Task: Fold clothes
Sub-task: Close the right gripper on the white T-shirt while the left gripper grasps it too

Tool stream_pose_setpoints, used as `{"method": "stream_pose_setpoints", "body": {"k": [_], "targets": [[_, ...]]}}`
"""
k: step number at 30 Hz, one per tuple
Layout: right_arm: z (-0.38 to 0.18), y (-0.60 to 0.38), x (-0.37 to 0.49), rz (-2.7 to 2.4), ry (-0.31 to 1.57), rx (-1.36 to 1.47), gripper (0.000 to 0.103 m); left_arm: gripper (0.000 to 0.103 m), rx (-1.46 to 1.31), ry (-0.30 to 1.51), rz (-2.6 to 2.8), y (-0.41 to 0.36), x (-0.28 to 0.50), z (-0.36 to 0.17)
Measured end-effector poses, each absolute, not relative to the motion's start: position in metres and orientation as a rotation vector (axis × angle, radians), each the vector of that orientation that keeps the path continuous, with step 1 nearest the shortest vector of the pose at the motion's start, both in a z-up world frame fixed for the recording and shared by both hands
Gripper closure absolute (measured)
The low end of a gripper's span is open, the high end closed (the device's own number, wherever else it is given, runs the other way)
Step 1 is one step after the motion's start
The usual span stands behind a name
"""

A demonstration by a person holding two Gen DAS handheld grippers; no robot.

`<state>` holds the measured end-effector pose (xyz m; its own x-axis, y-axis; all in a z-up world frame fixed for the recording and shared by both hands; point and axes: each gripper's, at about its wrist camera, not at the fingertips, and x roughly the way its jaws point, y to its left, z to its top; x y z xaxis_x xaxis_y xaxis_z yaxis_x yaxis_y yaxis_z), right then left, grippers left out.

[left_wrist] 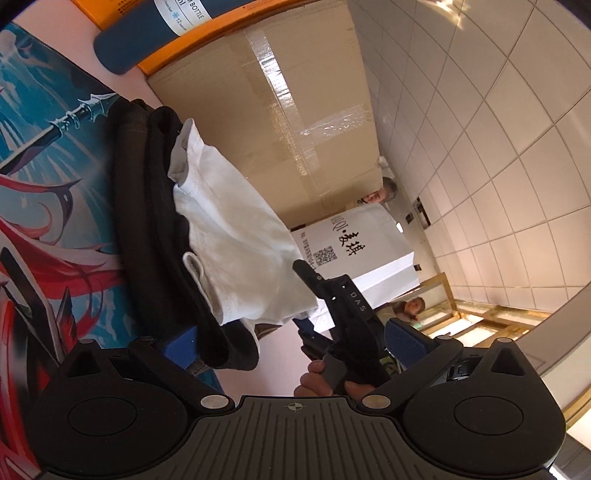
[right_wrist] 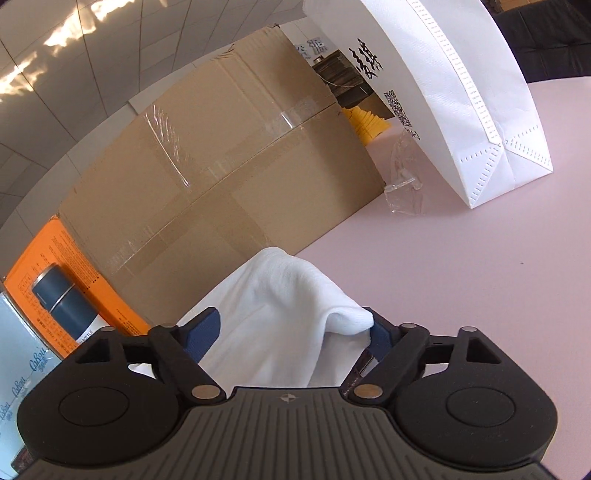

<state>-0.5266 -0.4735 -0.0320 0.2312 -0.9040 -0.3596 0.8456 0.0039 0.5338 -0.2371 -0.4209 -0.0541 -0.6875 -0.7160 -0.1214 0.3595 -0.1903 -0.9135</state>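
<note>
Left to right: left gripper (left_wrist: 291,341) w/ blue pads spread wide, nothing pinched; a black garment w/ white lining (left_wrist: 192,229) hangs over its left finger, beside the printed blue-red mat (left_wrist: 44,184). Right gripper (right_wrist: 291,332) also wide, white knit cloth (right_wrist: 280,306) draped between fingers, not clamped as far as I can tell. Judged step: mid-fold, regrasp. Next: close on an edge, lay flat on pale pink table (right_wrist: 461,277). Count: 2 garments, 1 taped brown cardboard box (right_wrist: 221,177), 1 white paper bag (right_wrist: 461,92).

"BOTTLE" shows on the blue flask's label (left_wrist: 184,14), printed on the orange box (right_wrist: 74,258). "DAS" reads along the right gripper (left_wrist: 354,299). The white bag (left_wrist: 354,254) carries black Chinese characters and a QR code.
</note>
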Motion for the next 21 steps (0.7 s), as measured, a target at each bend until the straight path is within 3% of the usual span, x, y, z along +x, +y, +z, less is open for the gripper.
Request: {"method": "stream_pose_setpoints", "body": {"k": [1,3,5,13,17,19,20,21], "targets": [[-0.028,-0.471,-0.521,-1.386,-0.081,0.72,0.053,0.0,-0.428,1.346,-1.943,-0.423,-0.239,-0.052],[-0.024,-0.469,-0.514,-1.365,-0.064,0.689,0.076,0.0,-0.417,1.376,-1.929,-0.432,-0.244,-0.056],[-0.022,-0.467,-0.508,-1.348,-0.066,0.694,0.083,0.0,-0.423,1.393,-1.922,-0.439,-0.245,-0.064],[-0.013,-0.426,-0.505,-1.168,-0.156,0.735,0.089,0.001,-0.424,1.272,-1.911,-0.436,-0.234,-0.065],[-0.012,-0.403,-0.508,-1.099,-0.231,0.797,0.089,0.018,-0.362,1.169,-1.879,-0.43,-0.236,-0.058],[-0.012,-0.395,-0.506,-1.115,-0.232,0.784,0.089,0.034,-0.337,1.148,-1.861,-0.429,-0.235,-0.058],[-0.012,-0.396,-0.504,-1.146,-0.217,0.76,0.089,0.052,-0.322,1.146,-1.851,-0.43,-0.234,-0.058],[-0.012,-0.398,-0.503,-1.178,-0.201,0.735,0.081,0.074,-0.308,1.146,-1.845,-0.43,-0.233,-0.059]]}}
